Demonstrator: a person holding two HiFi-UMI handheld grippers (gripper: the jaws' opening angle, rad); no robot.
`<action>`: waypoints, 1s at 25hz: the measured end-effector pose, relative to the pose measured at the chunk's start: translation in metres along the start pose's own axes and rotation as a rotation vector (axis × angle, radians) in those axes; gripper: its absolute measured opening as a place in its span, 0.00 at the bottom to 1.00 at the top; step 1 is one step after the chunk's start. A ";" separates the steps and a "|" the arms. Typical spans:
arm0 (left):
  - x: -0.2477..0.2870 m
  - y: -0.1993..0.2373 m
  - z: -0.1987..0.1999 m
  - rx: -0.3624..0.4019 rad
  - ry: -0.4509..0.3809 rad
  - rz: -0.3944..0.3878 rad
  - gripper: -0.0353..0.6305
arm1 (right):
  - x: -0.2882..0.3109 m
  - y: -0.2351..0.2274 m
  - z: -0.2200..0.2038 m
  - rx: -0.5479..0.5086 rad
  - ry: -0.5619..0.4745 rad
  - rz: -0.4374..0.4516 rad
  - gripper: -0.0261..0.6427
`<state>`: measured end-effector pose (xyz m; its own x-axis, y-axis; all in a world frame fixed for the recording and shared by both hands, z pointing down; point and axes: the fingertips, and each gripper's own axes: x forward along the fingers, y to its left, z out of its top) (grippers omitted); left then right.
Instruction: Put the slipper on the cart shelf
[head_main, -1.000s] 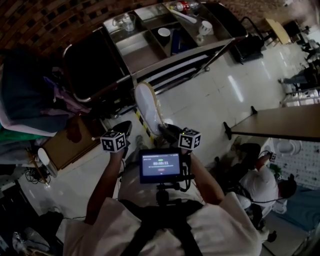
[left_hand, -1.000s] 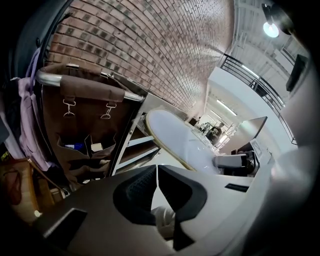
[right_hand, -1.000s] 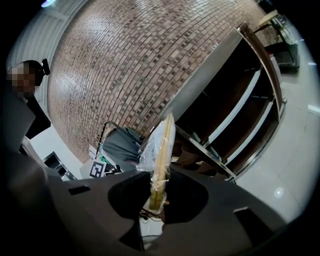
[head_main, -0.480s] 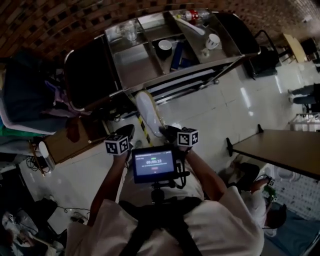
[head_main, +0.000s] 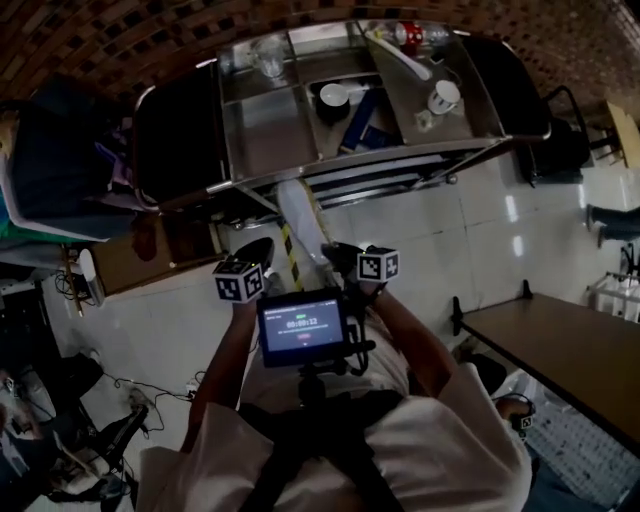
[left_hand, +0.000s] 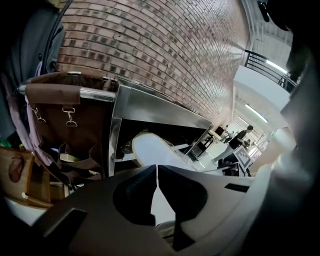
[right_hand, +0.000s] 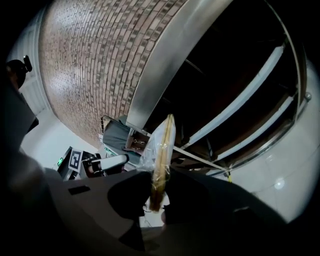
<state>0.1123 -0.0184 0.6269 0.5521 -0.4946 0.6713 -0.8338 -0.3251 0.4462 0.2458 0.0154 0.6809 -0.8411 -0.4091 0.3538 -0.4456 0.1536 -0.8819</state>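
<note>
One white slipper (head_main: 298, 212), wrapped in clear film, is clamped by its near edge between the closed jaws of the right gripper (right_hand: 159, 179). Its far end is seen at the near edge of the one steel cart (head_main: 352, 162), below the top tray. The left gripper (left_hand: 156, 169) is shut on nothing, just left of the slipper. Both forearms are stretched forward, with the grippers tilted down. The digits on the one small screen (head_main: 300, 325) cannot be read.
</note>
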 end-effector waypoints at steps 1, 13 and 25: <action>0.002 -0.002 0.000 -0.004 -0.001 0.009 0.05 | -0.001 -0.005 0.004 0.001 0.003 -0.002 0.16; 0.021 -0.009 -0.001 0.021 0.041 0.083 0.05 | 0.033 -0.066 0.063 0.055 -0.096 -0.018 0.16; 0.033 -0.010 0.003 -0.004 0.068 0.097 0.05 | 0.083 -0.140 0.111 0.139 -0.173 -0.085 0.16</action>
<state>0.1386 -0.0345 0.6430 0.4679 -0.4679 0.7498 -0.8833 -0.2753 0.3794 0.2723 -0.1400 0.7993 -0.7322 -0.5650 0.3803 -0.4561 -0.0079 -0.8899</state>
